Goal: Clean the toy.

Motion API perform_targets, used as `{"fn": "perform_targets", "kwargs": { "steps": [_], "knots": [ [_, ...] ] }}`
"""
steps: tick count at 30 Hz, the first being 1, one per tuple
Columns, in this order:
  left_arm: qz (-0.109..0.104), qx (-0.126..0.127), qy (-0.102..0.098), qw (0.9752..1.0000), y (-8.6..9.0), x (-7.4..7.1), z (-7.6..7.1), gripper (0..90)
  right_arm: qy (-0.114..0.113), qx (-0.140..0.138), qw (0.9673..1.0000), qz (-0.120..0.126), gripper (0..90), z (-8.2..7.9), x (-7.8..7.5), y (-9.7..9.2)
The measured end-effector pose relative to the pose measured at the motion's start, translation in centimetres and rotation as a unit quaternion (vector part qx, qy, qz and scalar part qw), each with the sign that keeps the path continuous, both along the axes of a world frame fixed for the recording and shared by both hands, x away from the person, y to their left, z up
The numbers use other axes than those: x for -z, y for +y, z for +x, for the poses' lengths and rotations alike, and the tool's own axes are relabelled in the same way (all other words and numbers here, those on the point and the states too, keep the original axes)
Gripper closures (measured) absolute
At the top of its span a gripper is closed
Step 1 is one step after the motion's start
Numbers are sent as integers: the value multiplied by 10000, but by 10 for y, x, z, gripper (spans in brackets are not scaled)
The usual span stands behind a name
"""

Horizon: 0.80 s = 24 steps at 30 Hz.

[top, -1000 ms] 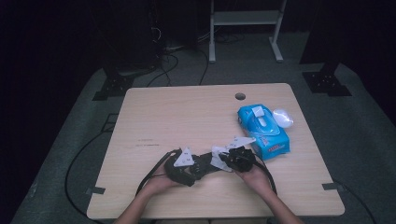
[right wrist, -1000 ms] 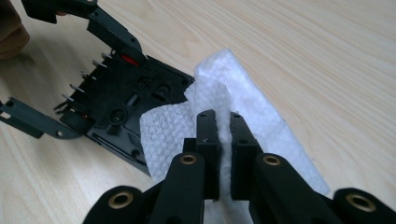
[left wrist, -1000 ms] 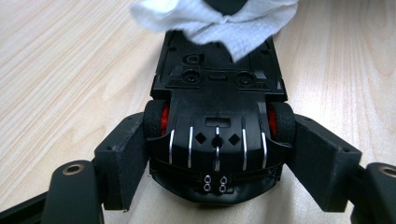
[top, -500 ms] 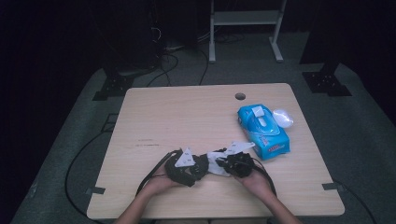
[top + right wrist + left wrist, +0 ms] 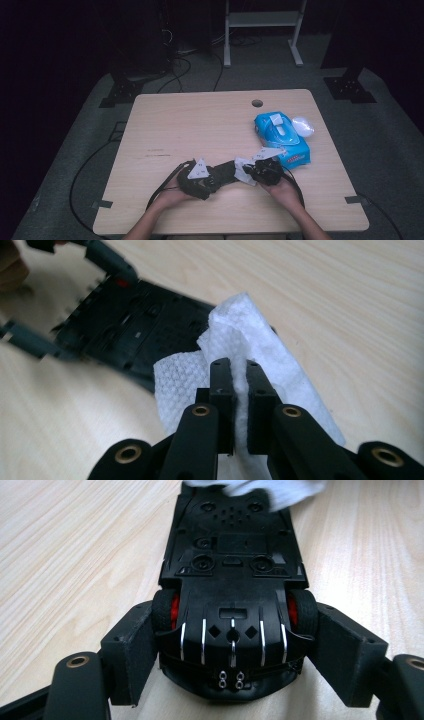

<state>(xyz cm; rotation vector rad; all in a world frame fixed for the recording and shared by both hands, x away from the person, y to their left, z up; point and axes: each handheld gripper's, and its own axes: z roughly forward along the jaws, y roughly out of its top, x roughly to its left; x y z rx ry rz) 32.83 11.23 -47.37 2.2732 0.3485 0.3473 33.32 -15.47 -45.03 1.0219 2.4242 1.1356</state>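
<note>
One black toy car, belly-up on the counter left of one blue wipes pack, clamped at its rear wheels in left claw; one white wipe pinched in right claw, touching the car's far end.

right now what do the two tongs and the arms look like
Both tongs, left and right, are matte black, each topped by a grey three-cornered plate with dark dots. Blocky square pads sit on arms with brass-ringed pivots. Black cables trail back. The forearms are bare, with no sleeves showing.
</note>
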Motion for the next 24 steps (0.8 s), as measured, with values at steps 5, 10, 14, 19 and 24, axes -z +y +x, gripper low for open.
{"fn": "perform_targets", "kwargs": {
  "steps": [5,10,14,19,24],
  "knots": [
    [15,1,20,10000,0,1,0,247,-4,65,9999,129,846,13,-2,12],
    [2,-6,22,10000,1,1,1,248,39,113,9998,180,846,20,-2,13],
    [-29,-28,41,10000,1,0,1,247,72,98,9999,106,846,14,-1,3],
    [-38,-52,51,10000,2,0,2,243,93,20,10000,26,846,-5,3,-6],
    [57,-34,35,10000,-2,2,1,245,85,-237,9996,133,846,-15,0,3]
  ]
}}
